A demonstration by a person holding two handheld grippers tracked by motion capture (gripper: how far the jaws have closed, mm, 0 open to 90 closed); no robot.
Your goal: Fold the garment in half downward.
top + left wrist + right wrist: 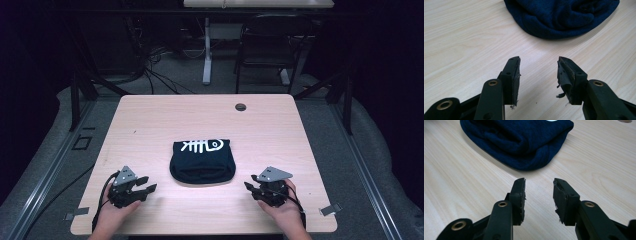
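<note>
Now the folded dark blue shirt [202, 161] lay in the middle of the bench [150, 125]. Both the left gripper [146, 184] and right gripper [251, 181] rested near the front edge, fingers wide and empty. The fold looked done; next, maybe just tidying.

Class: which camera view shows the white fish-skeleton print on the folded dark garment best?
The high view: it looks down on the whole folded garment, and the fish-skeleton print lies in full along its far edge. The left gripper view catches just the garment's near rolled edge, without print. The right gripper view shows a sliver of white at its top edge.
</note>
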